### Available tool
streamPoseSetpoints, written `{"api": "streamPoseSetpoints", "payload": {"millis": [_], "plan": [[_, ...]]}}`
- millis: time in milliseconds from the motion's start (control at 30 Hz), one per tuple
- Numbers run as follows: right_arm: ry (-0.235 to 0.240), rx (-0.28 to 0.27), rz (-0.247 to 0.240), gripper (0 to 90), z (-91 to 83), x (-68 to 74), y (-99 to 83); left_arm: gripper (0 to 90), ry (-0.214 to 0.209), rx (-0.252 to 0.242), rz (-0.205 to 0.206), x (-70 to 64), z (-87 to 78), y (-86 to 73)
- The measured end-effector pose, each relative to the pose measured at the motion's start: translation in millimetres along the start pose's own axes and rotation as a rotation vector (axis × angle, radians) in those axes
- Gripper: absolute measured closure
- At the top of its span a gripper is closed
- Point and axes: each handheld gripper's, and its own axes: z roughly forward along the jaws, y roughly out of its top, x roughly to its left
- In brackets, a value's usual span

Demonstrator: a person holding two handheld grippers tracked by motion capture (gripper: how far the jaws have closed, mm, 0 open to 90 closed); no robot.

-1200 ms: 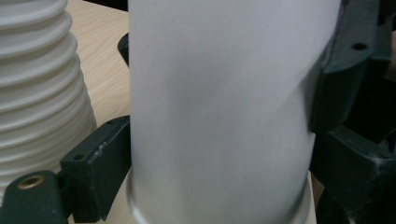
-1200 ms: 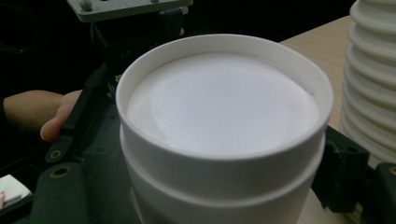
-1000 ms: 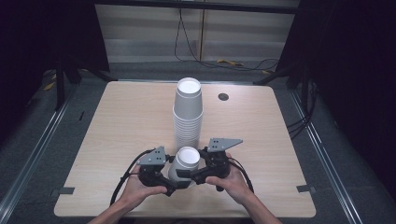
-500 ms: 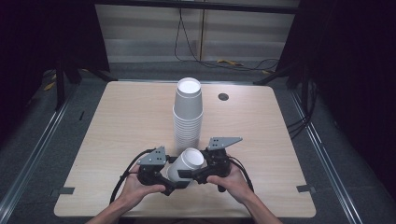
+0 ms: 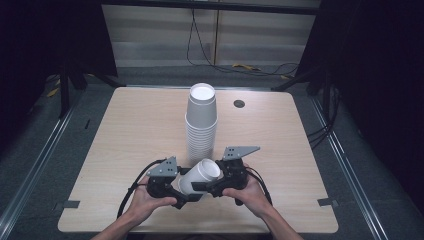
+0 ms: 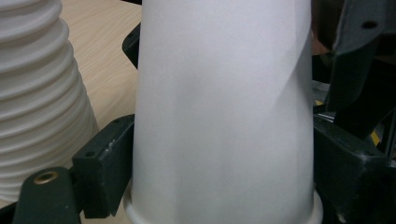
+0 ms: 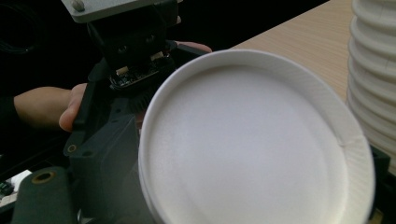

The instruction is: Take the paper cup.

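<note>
In the lower middle of the high view, the left gripper (image 5: 172,192) and the right gripper (image 5: 212,188) meet around one white paper cup (image 5: 199,176). The cup lies tilted, its closed base up and to the right, above the near part of the table (image 5: 125,130). In the left gripper view the black jaws press both sides of the cup's wall (image 6: 224,116) near its rolled rim, so that gripper is clamped on it. The right gripper's jaws flank the cup's base (image 7: 252,144); whether they grip it cannot be told. Just behind, at frame centre, stands the tall stack of white cups (image 5: 201,120), upside down, its ribbed rims (image 6: 37,93) close beside the held cup. A dark round hole (image 5: 239,103) sits upper right.
</note>
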Motion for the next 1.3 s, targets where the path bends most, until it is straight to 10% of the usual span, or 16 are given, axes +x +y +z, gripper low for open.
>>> {"api": "streamPoseSetpoints", "payload": {"millis": [733, 1300], "plan": [[-0.064, -0.037, -0.026, 13.7, -21.1, -1.0, 12.9, 16.3, 0.017, 0.023, 0.015, 4.0, -6.0, -1.2], [-0.060, 0.138, -0.072, 13.9, -26.0, -5.4, 9.7, 16.5, 0.038, 0.078, 0.015, 9.0, -17.1, 4.4]]}}
